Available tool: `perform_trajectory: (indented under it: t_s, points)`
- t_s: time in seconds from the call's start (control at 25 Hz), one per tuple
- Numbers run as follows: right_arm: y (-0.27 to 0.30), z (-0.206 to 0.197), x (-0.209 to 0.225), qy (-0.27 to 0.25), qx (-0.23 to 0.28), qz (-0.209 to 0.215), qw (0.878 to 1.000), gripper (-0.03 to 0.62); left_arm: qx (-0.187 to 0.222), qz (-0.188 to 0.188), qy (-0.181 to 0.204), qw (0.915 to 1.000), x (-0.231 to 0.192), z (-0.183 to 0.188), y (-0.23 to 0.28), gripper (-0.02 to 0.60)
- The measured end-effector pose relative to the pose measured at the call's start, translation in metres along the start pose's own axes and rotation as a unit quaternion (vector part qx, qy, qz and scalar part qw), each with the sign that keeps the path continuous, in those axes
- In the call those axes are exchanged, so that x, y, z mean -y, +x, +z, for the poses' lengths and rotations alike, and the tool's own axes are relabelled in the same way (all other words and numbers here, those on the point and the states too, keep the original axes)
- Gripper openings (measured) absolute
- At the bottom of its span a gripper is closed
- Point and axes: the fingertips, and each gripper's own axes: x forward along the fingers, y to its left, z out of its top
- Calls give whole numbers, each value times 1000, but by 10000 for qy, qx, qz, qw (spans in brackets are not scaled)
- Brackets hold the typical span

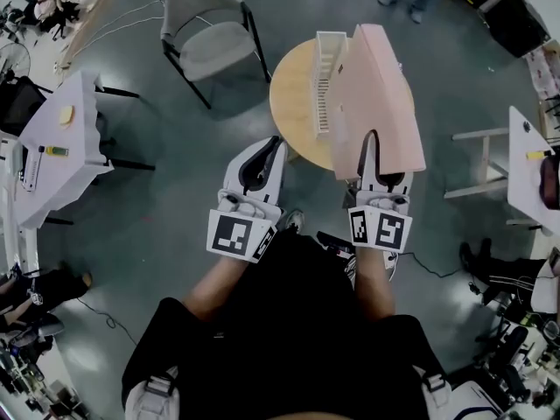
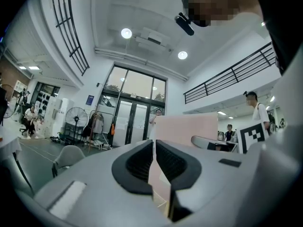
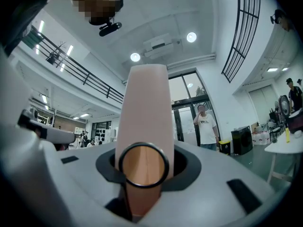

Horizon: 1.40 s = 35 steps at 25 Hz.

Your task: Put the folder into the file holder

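A pink folder (image 1: 385, 94) stands upright over the round wooden table (image 1: 293, 103), held by its near lower corner in my right gripper (image 1: 372, 143), which is shut on it. In the right gripper view the folder's spine (image 3: 144, 108) rises between the jaws, with its metal finger ring (image 3: 143, 164) facing the camera. A cream file holder (image 1: 328, 68) stands on the table just left of the folder. My left gripper (image 1: 267, 151) is at the table's near edge, left of the folder, its pads together on nothing. From the left gripper (image 2: 154, 150) the folder (image 2: 189, 131) shows just beyond the jaws.
A grey chair (image 1: 214, 33) stands at the back left of the table. White tables flank the area at the left (image 1: 61, 138) and right (image 1: 534, 164), with a stool (image 1: 481, 160) near the right one. People stand near the glass doors (image 3: 206, 126).
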Motion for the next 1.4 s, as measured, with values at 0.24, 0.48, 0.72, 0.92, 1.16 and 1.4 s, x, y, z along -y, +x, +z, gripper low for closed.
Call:
perform_trajectory:
  t_s: [0.24,0.48,0.72,0.92,1.16,1.4]
  points:
    - [23,-11,5,-98,179,-34,9998,124,16,-62,5,10000,-9,-6,23,23]
    - [47,-27,2,-141,381,-43,9992,124,-1,-98,34,9999,-27,-13,40,23]
    - [65,-35,-2,-250,573,-59,9980,125,-66,-189,6,9998,-42,-22,53,21]
    - [76,-47,2,-206,676,-134,9974,126,-111,-260,-37,9996,-49,-33,67,21]
    - [86,-62,5,-234,751,-150,9968,126,-163,-320,-54,9993,-53,-52,81,20]
    - [92,-72,8,-225,865,-79,9960,126,-177,-327,-76,9993,-53,-68,95,19]
